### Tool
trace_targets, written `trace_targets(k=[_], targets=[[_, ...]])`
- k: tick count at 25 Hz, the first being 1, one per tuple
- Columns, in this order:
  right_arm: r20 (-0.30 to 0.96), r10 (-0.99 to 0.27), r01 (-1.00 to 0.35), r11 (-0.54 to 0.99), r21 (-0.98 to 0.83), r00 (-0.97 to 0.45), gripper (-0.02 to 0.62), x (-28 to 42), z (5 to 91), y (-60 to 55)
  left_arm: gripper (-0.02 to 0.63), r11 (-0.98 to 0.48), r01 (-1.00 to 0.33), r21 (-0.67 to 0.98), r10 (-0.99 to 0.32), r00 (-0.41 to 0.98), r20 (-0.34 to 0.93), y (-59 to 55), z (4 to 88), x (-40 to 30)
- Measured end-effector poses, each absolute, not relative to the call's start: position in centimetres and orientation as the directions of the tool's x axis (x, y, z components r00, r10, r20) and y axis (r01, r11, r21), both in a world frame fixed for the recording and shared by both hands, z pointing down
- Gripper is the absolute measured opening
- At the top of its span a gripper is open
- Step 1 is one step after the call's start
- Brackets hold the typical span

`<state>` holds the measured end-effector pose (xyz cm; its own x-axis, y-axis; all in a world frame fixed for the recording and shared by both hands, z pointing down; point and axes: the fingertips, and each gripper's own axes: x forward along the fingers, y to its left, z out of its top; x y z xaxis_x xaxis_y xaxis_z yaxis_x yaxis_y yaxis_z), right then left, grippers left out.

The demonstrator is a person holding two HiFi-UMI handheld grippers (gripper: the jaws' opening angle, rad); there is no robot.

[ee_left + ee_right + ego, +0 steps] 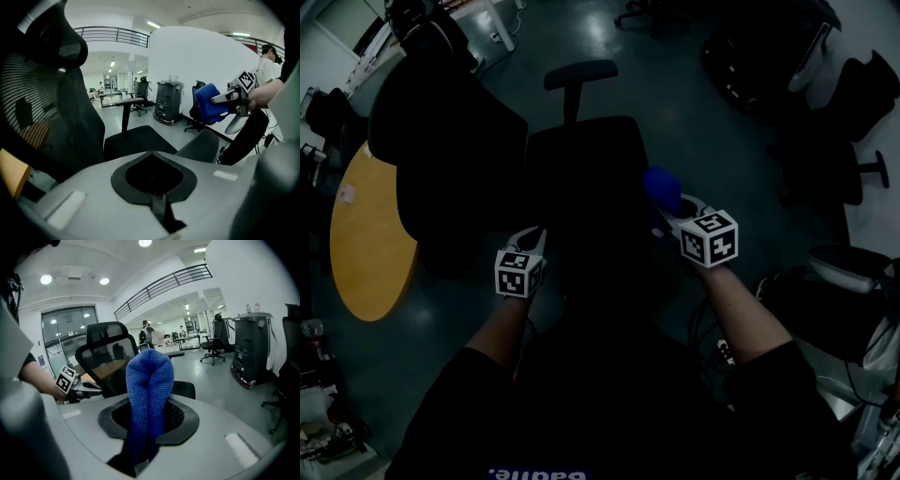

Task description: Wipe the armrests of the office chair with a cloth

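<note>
Blue and knobbly, the cloth is folded into a fat upright loop and pinched between the jaws of the right gripper. Its lower end is squeezed down into the dark slot of the grey plastic shell. It hangs in the air just off the right edge of the seat, touching nothing on the office chair. The chair stands sideways to the person: a tall curved mesh back on the left, a flat black padded seat, and at the far edge a slim T-shaped armrest on a thin post. A dull grey wedge-shaped pad near the seat's front corner may be the nearer armrest, though the dim view leaves that unsure. The left gripper hovers by the seat's left edge, jaws drawn together to a point with nothing between them. A round wooden table sits on the glossy floor beyond the chair back.
</note>
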<state>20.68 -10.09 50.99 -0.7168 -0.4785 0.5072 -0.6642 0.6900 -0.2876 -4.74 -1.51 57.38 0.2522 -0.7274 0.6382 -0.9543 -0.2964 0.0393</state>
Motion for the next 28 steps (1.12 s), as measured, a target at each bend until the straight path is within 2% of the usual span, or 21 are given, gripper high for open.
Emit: trace_targets(k=[5, 14, 22, 28], targets=[[0.542, -0.493, -0.699, 0.659, -0.278, -0.681, 0.110, 22.6, 52.7, -10.1, 0.017, -0.288, -0.957, 0.044, -0.715, 0.246, 0.654, -0.1, 58.8, -5.0], [0.628, -0.509, -0.762, 0.607, -0.223, -0.589, 0.110, 23.9, 55.3, -10.7, 0.017, -0.371, -0.925, 0.081, -0.649, 0.321, 0.690, -0.1, 62.1, -3.4], [0.721, -0.441, -0.764, 0.617, -0.190, -0.535, 0.112, 21.7, 59.4, -11.5, 0.017, -0.441, -0.886, 0.144, -0.599, 0.410, 0.687, -0.1, 63.3, -1.5], [0.758, -0.400, -0.746, 0.644, -0.168, -0.515, 0.112, 19.6, 60.9, -10.6, 0.016, -0.457, -0.876, 0.151, -0.586, 0.425, 0.690, 0.1, 63.9, -1.1]])
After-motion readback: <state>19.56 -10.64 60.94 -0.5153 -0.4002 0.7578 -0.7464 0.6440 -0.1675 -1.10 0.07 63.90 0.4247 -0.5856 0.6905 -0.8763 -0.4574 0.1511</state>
